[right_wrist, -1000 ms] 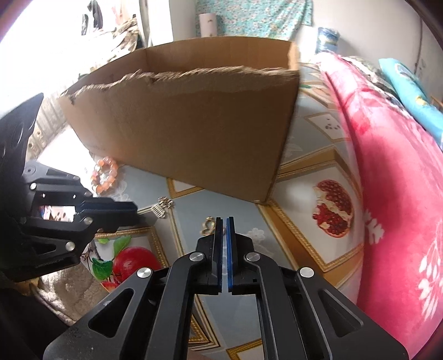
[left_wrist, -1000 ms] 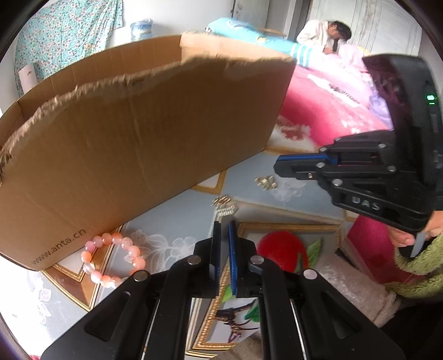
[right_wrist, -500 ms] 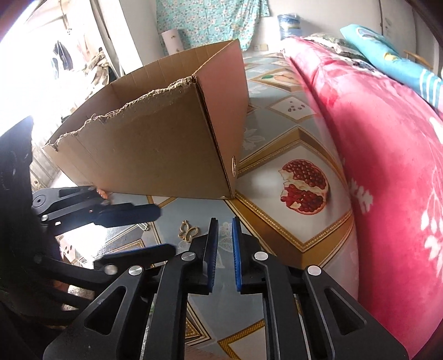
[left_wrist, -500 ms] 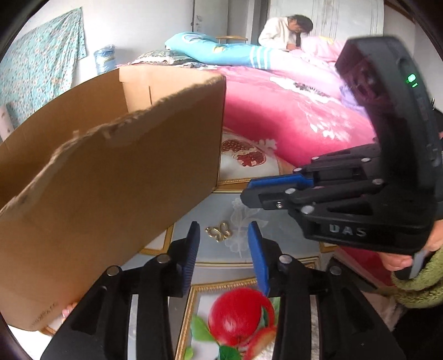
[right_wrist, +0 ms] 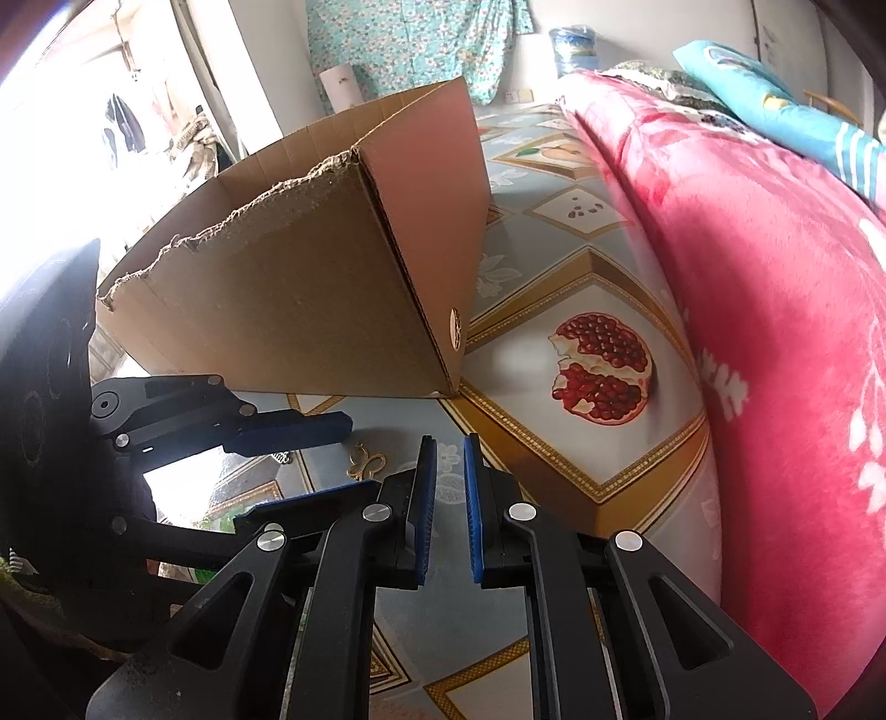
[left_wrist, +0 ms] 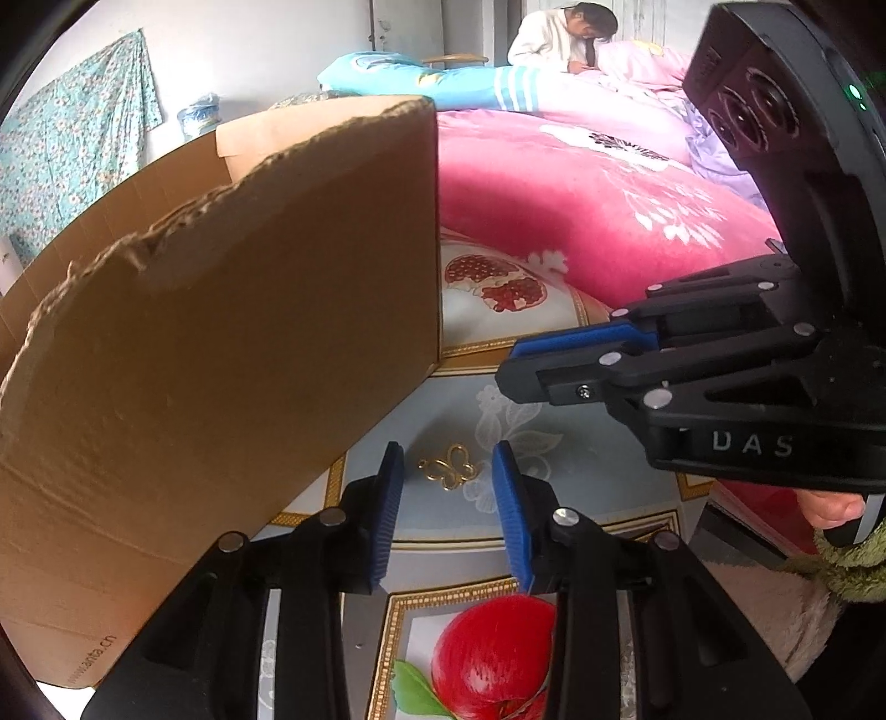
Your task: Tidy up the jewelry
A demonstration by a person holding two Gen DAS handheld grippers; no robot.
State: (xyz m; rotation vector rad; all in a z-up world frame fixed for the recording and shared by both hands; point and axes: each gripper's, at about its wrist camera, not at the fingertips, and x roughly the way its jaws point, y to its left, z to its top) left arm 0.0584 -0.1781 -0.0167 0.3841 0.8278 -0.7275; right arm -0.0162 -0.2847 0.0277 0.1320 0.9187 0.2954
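Note:
A gold butterfly-shaped piece of jewelry (left_wrist: 448,468) (right_wrist: 365,462) lies on the fruit-print floor mat (left_wrist: 581,487), just off the corner of a torn cardboard box (left_wrist: 221,360) (right_wrist: 304,310). My left gripper (left_wrist: 448,457) (right_wrist: 360,459) hangs over it; the jaws are closing, with the butterfly between the blue pads and untouched by them. My right gripper (right_wrist: 449,443) (left_wrist: 515,365) hovers just right of the butterfly, its pads a narrow gap apart with nothing between them.
A pink blanket (right_wrist: 775,332) borders the mat on the right. A small silver piece (right_wrist: 279,457) peeks out under the left gripper's finger. A person (left_wrist: 559,39) sits on the bed far behind. A pomegranate print (right_wrist: 603,368) marks bare mat beside the box.
The left gripper swung right, away from the bead bracelet and silver pieces, to the gold butterfly, and its jaws opened. The right gripper's pads parted slightly. Both views rolled.

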